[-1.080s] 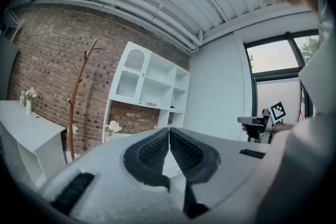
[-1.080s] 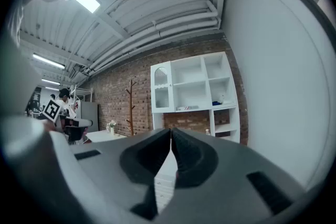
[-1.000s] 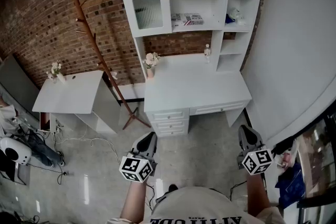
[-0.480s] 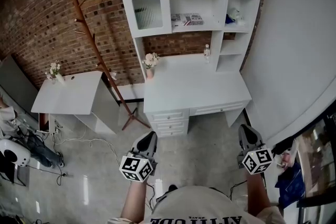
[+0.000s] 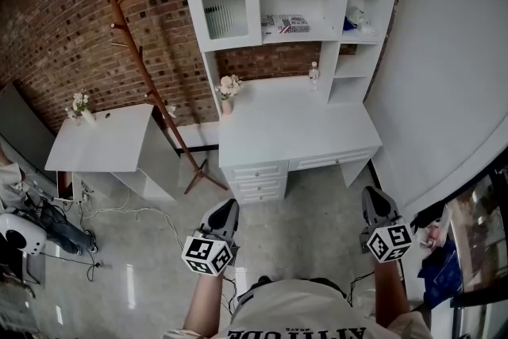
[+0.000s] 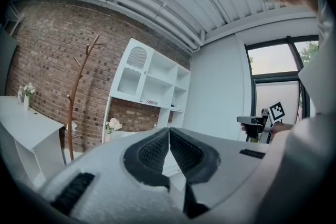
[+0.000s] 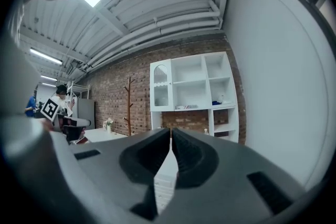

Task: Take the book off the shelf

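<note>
Head view: book [image 5: 284, 24] lies shelved well beyond left gripper [image 5: 225, 207] and right gripper [image 5: 373, 194], fingers [image 6: 154, 150] pressed together.

Book [image 5: 284, 24], thin, dark-and-white patterned cover with a touch of red, lying flat, on the lower middle shelf [image 5: 324, 33] of the white unit, toward its left end, just right of the ribbed-glass cupboard door
</note>
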Motion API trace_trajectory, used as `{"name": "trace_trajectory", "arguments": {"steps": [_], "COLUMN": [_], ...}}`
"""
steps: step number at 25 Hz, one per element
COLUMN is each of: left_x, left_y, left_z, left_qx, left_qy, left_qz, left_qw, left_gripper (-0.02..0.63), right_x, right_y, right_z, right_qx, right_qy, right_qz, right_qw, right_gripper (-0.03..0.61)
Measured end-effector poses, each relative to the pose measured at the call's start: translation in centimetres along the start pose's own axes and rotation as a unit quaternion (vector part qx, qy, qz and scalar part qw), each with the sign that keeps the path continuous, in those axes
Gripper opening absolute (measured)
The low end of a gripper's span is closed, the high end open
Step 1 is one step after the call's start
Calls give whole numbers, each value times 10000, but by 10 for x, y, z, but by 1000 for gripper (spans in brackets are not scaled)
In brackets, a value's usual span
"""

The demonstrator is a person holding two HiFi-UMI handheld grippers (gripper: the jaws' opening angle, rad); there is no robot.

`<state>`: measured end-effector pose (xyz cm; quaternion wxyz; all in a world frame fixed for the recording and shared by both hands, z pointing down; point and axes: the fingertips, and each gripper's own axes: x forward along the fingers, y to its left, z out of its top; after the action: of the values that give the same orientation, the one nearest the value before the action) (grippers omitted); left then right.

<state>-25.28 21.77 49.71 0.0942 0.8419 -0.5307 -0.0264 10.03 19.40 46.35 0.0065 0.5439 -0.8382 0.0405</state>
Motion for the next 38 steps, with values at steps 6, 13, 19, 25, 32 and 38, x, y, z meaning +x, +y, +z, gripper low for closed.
{"name": "trace_trajectory", "arguments": {"steps": [6, 13, 19, 25, 32, 38], "left_x": [-8, -16, -11, 13, 49, 91], "left_y": [20, 43, 58, 62, 67, 76], "left_z": [-7, -6, -13, -10, -12, -4], "left_qx": [19, 22, -93, -99, -124, -68], "left_qy": [108, 177, 229, 219, 281, 279], "left_qz": [-142, -243, -234, -243, -96, 67], "left_qw": [9998, 9995, 9994, 9994, 9995, 9996], "left_gripper": [26, 26, 26, 26, 26, 26], "right_x": [3, 7, 17, 37, 81, 131], "right_y": [17, 43, 49, 33, 11, -16], "right_z": [-8, -15, -16, -12, -14, -8], "right_qx": [-2, 33, -31, -61, 23, 38], "right_qy": [-31, 10, 88, 104, 131, 128], "right_qz": [-249, -395, -427, -432, -228, -19], "right_qw": [9997, 9992, 9990, 9990, 9997, 9999], "right_gripper": [34, 34, 34, 34, 34, 34]}}
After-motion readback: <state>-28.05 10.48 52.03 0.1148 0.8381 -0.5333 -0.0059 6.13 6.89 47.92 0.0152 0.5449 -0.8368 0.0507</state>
